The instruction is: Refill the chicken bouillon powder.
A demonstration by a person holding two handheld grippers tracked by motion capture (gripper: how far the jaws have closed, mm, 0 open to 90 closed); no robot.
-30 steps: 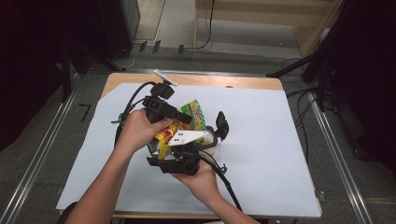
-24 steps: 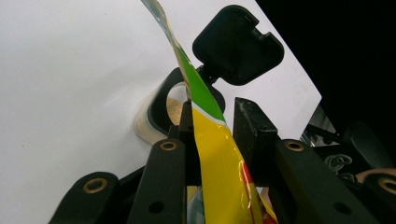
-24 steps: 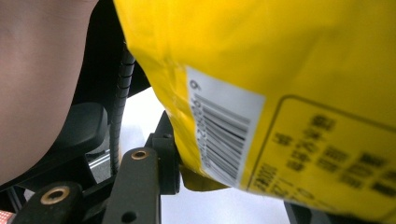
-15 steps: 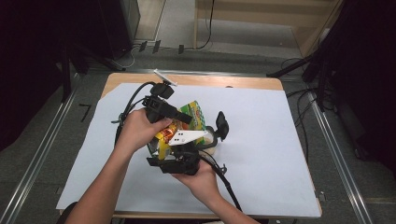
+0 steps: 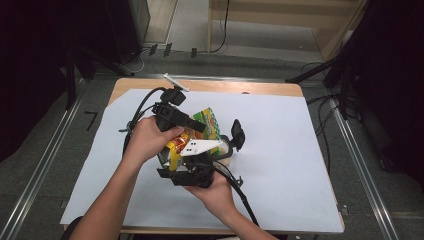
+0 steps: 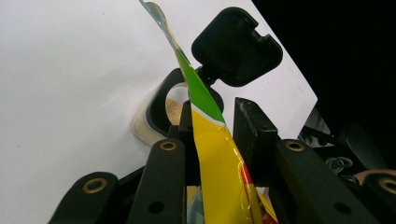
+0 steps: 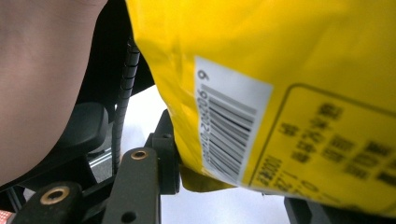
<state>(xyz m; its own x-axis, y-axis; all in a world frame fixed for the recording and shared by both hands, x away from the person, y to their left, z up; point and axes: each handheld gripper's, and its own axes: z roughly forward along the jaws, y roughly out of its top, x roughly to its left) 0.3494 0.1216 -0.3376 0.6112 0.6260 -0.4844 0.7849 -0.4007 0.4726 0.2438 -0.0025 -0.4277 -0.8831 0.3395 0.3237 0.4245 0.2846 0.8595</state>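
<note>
While the white sheet (image 5: 300,165) covers nearly all of my wooden counter (image 5: 260,88), a strip of bare wood shows along the far edge, and around it the room is dark, with a grey floor, metal rails (image 5: 45,165) on either side and cables trailing off to the right. Both my hands meet near the middle of the sheet, slightly left. My left gripper (image 5: 197,125) comes in from the far left and my right gripper (image 5: 200,170) from the near side, and between them I hold a yellow and green snack bag (image 5: 207,125) up off the sheet. In the left gripper view the bag's thin upper edge (image 6: 210,140) stands upright between my two black jaws, which are clamped on it. In the right gripper view the bag's yellow back with its barcode label (image 7: 229,135) sits close against the lens, its lower corner pinched between that gripper's jaws. Just beyond the bag on the sheet rests a small container (image 6: 159,112) holding pale brown grains, with its black flip lid (image 6: 236,46) standing open above it.
</note>
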